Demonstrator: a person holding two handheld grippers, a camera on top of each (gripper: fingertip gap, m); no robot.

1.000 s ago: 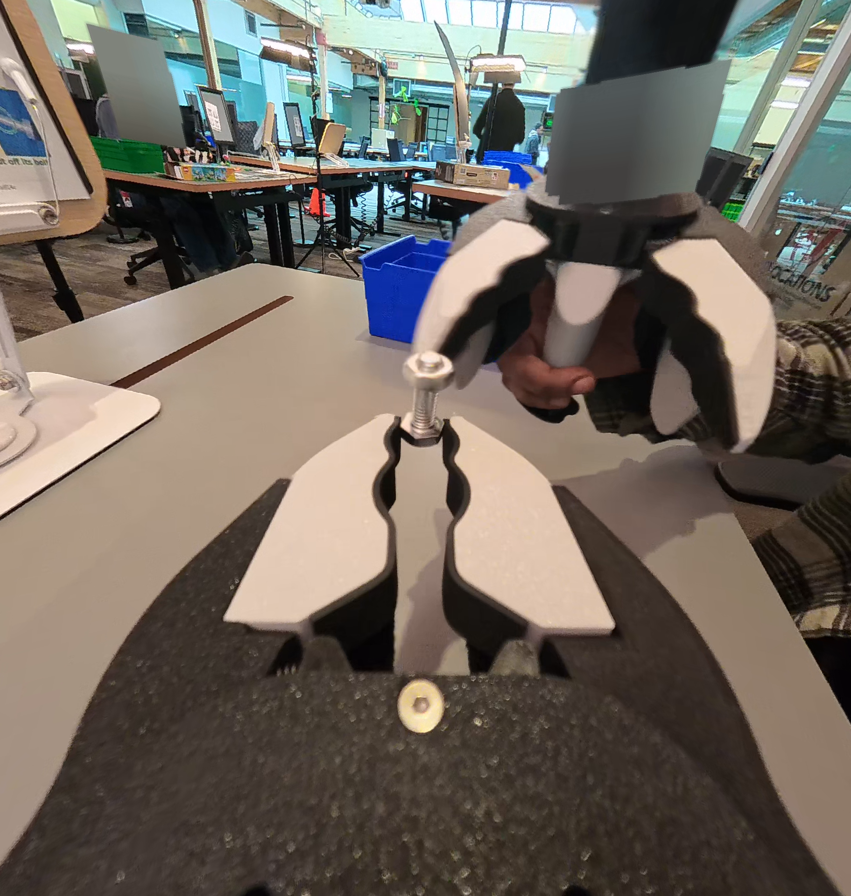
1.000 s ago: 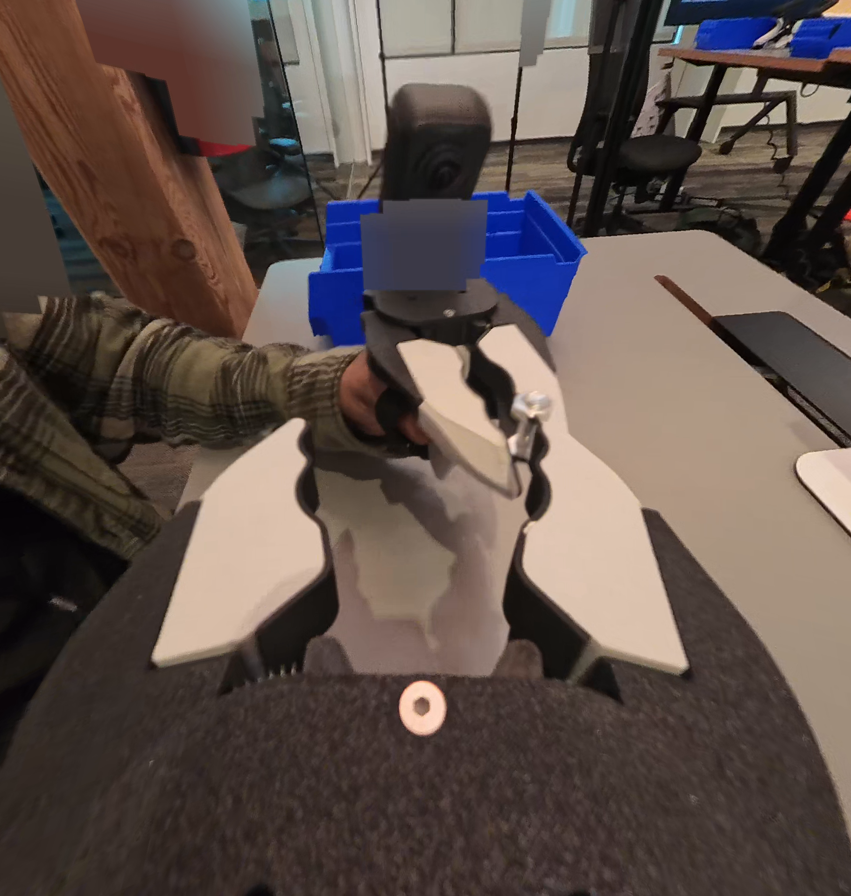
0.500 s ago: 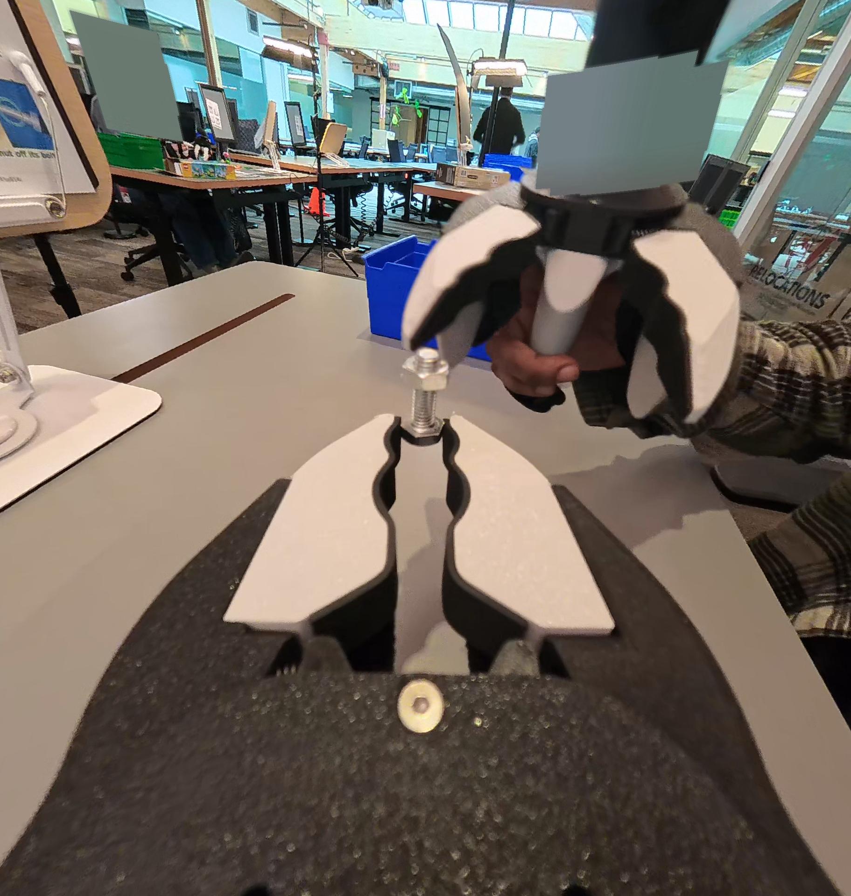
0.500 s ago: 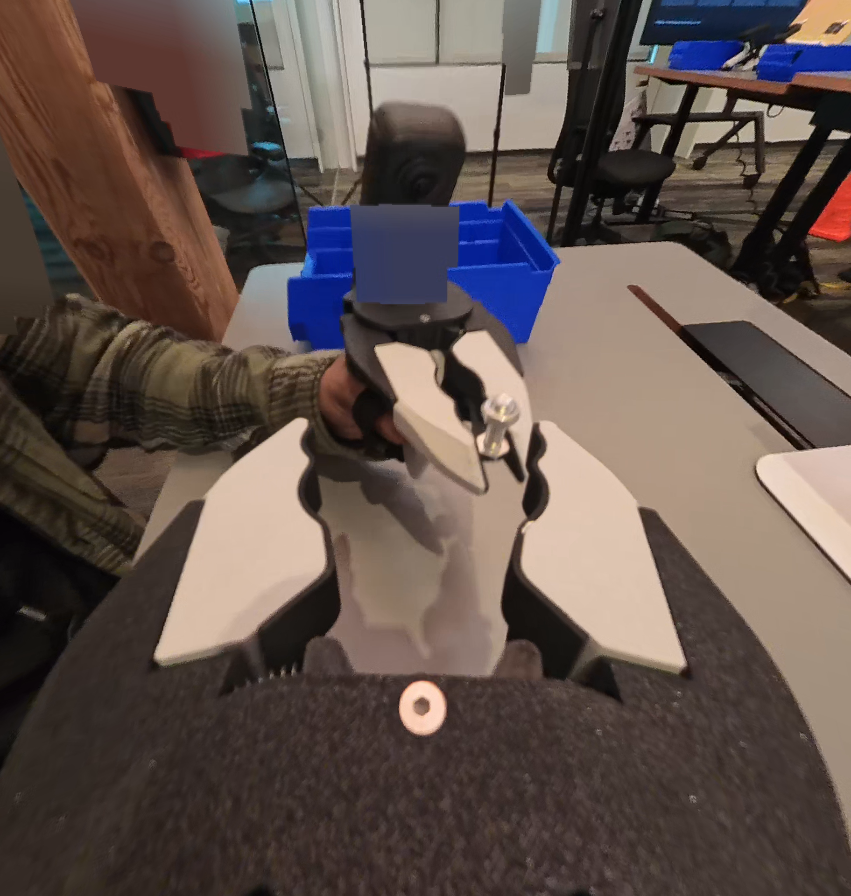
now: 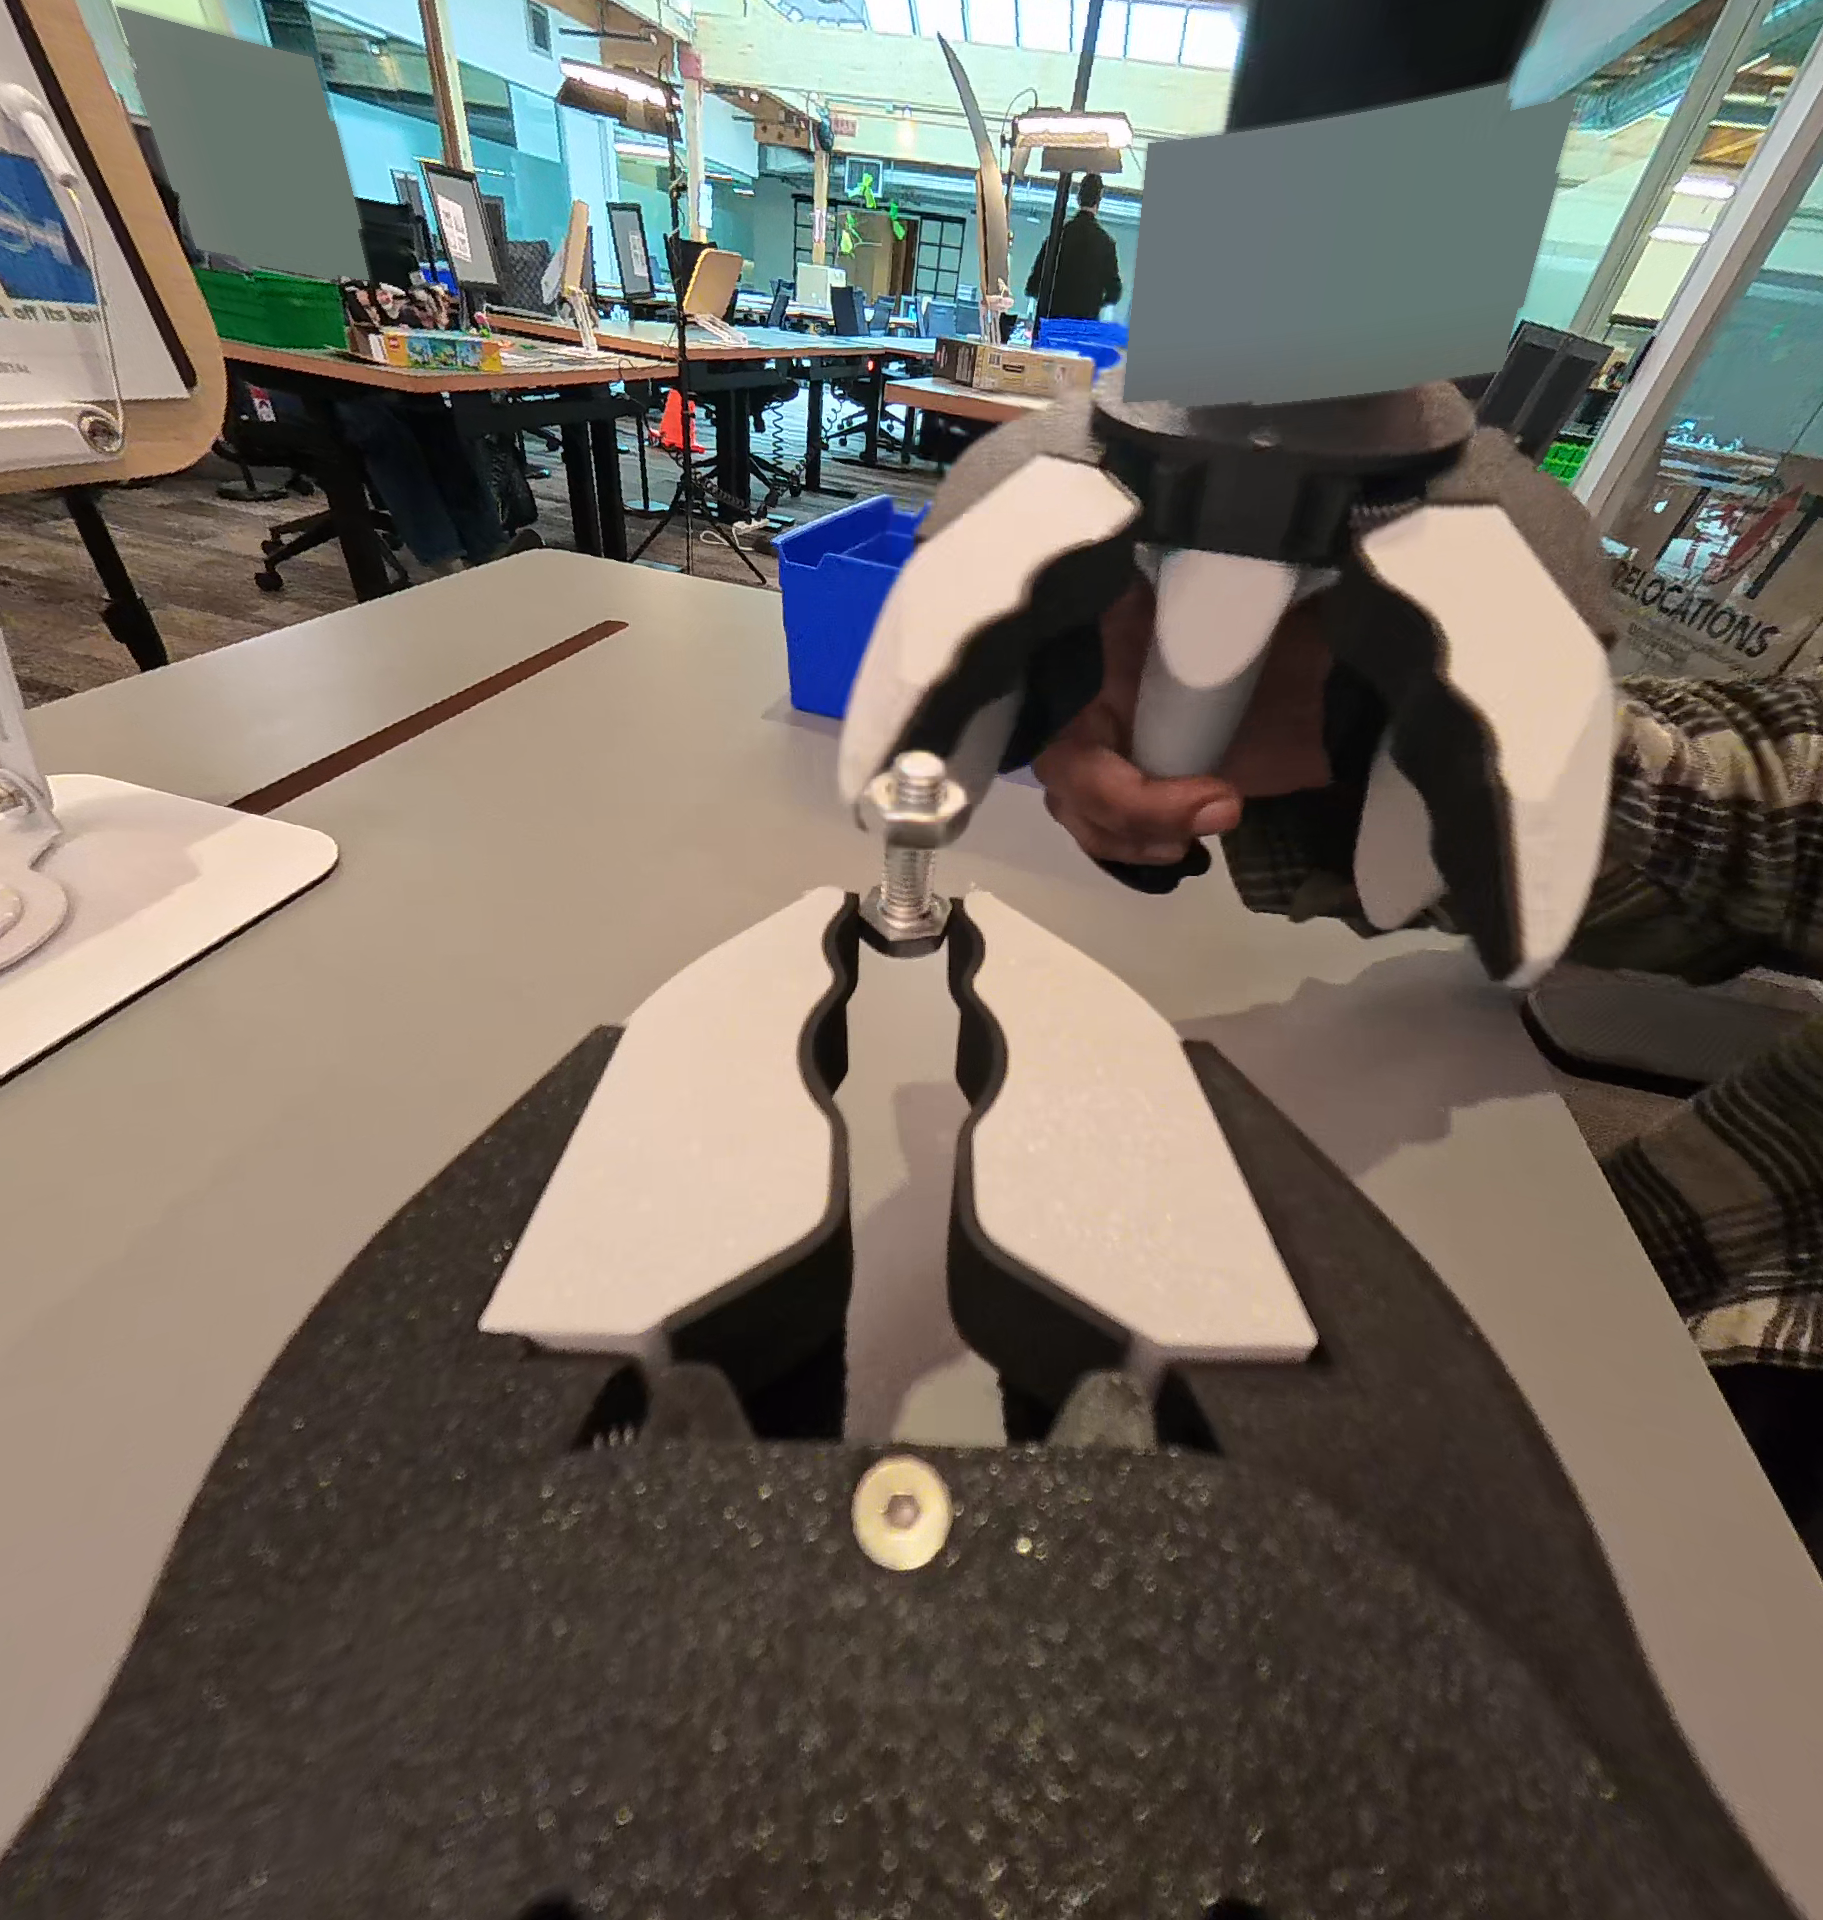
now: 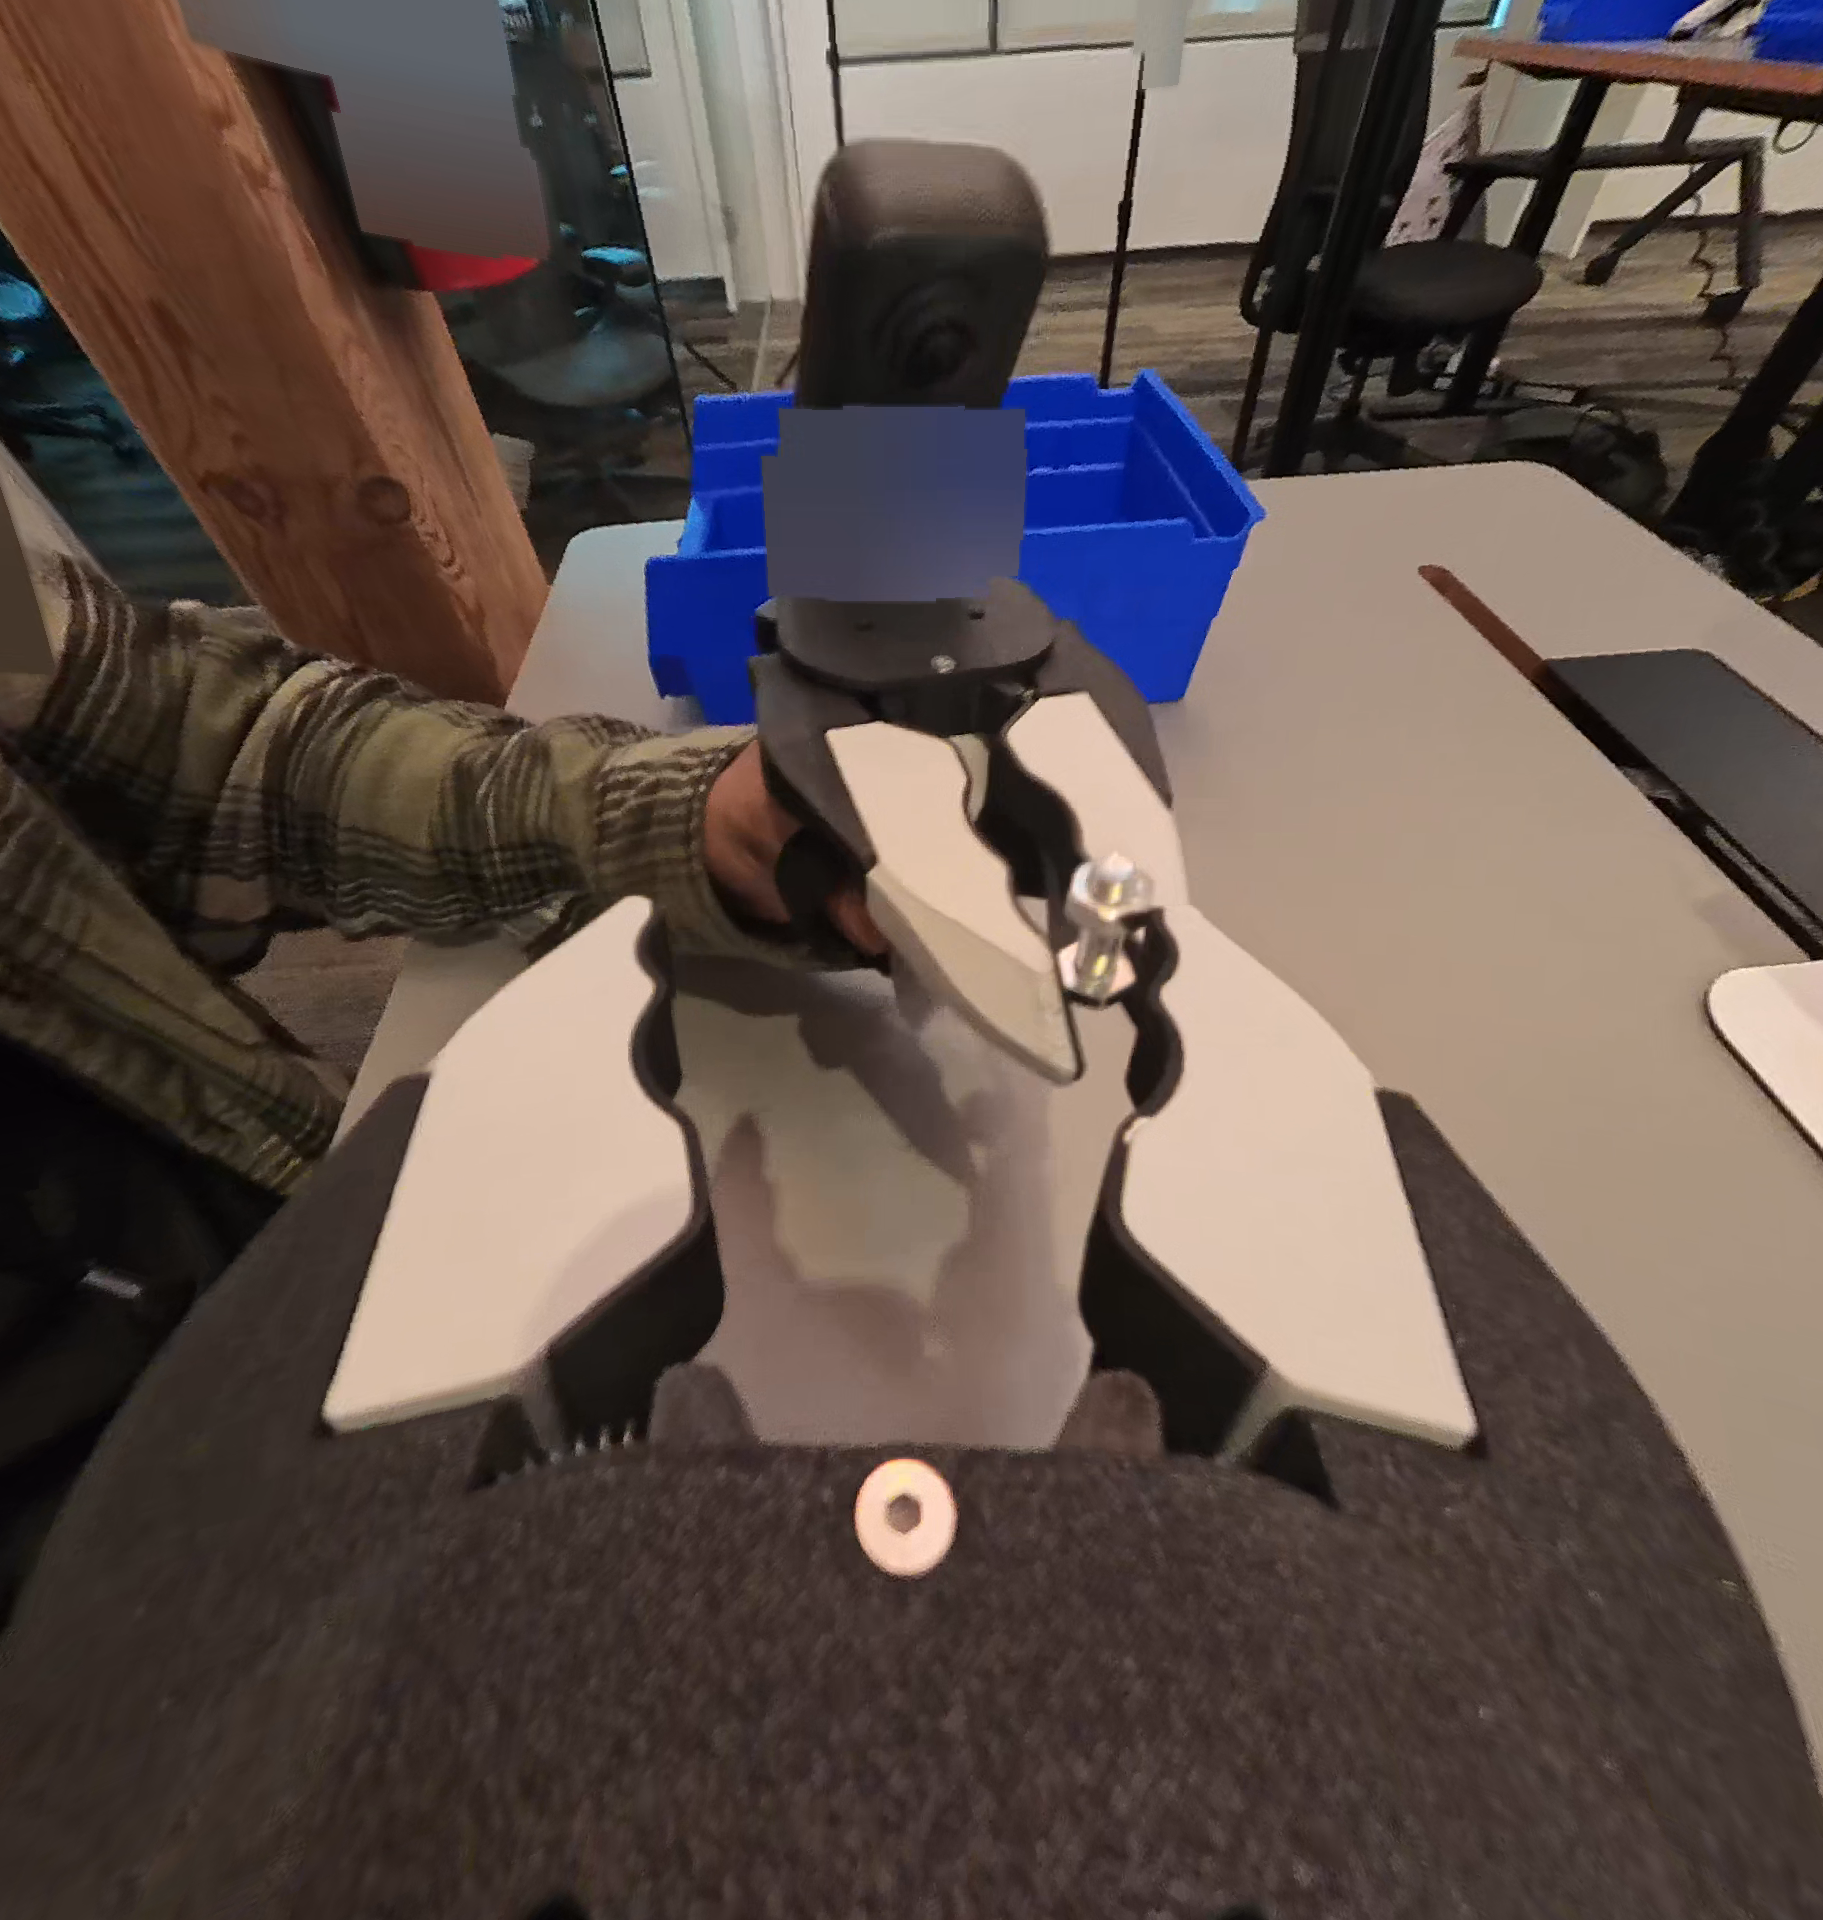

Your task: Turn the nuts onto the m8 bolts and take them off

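L gripper [image 5: 902, 914] stays clamped on the bolt [image 5: 905, 883] head, bolt upright over the table [image 5: 471, 935] middle, nut [image 5: 912, 810] near its top. R gripper [image 6: 902, 977], jaws wide apart, has slid back sideways w/ one fingertip beside the nut: prob re-aiming, no grip yet

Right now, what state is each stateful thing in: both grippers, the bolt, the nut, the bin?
Left gripper: shut on the bolt's hex head.
Bolt: upright, thread up.
Nut: threaded on near the bolt's tip.
Right gripper: wide open, holding nothing.
Blue bin: on the table; its visible compartments look empty.
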